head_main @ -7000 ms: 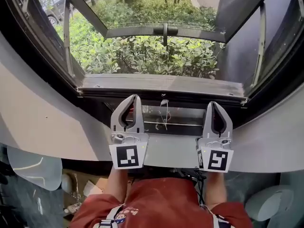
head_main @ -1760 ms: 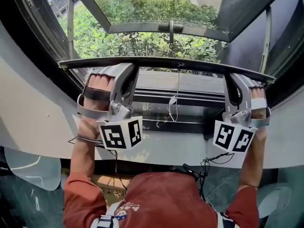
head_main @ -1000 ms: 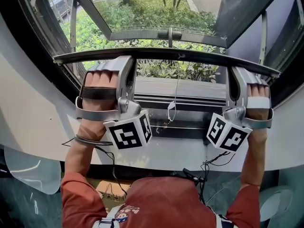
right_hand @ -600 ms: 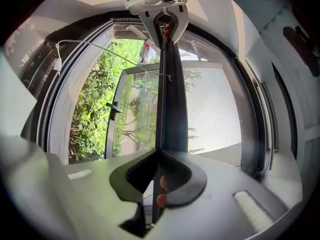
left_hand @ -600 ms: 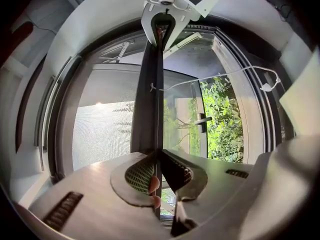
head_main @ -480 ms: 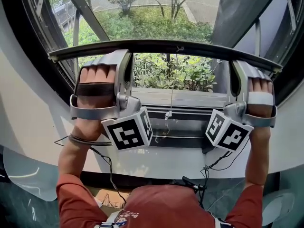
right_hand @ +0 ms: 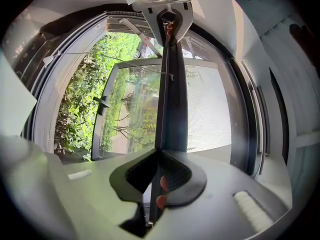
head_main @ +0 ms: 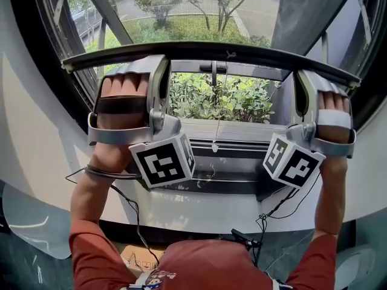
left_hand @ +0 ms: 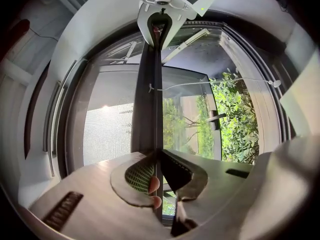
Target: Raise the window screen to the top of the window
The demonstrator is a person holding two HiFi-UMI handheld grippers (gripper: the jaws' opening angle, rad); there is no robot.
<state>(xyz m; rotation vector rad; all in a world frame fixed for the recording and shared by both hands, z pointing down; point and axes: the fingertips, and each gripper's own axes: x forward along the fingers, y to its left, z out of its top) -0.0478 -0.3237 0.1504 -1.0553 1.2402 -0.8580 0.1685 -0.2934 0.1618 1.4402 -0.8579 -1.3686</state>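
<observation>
The window screen's dark bottom bar (head_main: 211,52) runs across the window opening, with grey mesh (head_main: 181,5) above it. My left gripper (head_main: 159,63) is shut on the bar near its left end, and my right gripper (head_main: 298,77) is shut on it near its right end. In the left gripper view the bar (left_hand: 151,99) runs straight out from my left gripper (left_hand: 158,156) to the right gripper (left_hand: 160,14) at the far end. The right gripper view mirrors this: bar (right_hand: 171,99), right gripper (right_hand: 159,154), mesh (right_hand: 210,114).
A thin pull cord with a small toggle (head_main: 214,145) hangs from the bar's middle. Below lies the window sill track (head_main: 242,132). An outer glass sash with a handle (head_main: 213,71) stands swung outward over green bushes (head_main: 242,98). Dark frame sides flank the opening.
Both grippers and the bar have risen together. The open gap between bar and sill has grown, showing more bushes beneath the bar.
</observation>
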